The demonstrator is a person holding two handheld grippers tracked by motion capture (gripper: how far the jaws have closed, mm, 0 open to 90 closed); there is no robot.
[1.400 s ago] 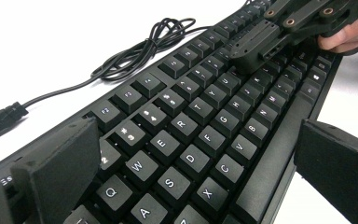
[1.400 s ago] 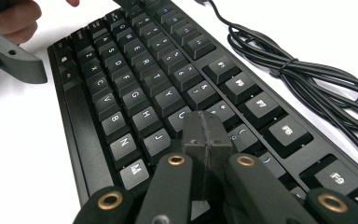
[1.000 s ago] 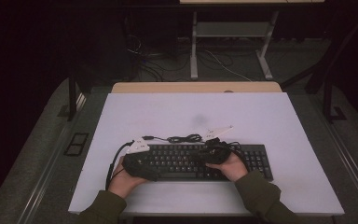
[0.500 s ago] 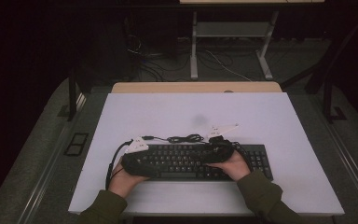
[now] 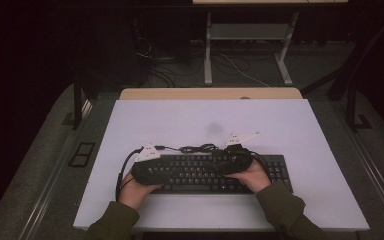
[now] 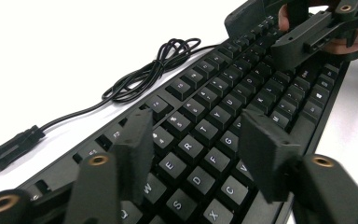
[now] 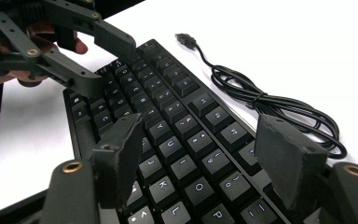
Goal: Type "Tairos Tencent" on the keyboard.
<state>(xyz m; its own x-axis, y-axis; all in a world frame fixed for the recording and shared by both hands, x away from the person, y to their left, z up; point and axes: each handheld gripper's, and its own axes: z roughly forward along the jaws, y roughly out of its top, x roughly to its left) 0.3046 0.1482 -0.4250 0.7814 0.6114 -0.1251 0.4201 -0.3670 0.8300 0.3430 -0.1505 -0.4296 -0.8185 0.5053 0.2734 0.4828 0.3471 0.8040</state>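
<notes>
Black keyboard (image 5: pixel 207 173) lies flat on the white desk (image 5: pixel 280 120), near its front edge, long side parallel to it. Its cable (image 5: pixel 198 148) is bundled just behind, w/ the plug toward the left. Left gripper (image 6: pixel 200 149) hovers over the kbd's left half, jaws partly apart & just been closing, nothing clamped. Right gripper (image 7: pixel 209 158) over the right half, jaws fairly wide, just been opening, nothing between them but keys below.

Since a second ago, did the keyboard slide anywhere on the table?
No. The keyboard lies in the same spot, just as close to the table's near edge as before.
</notes>
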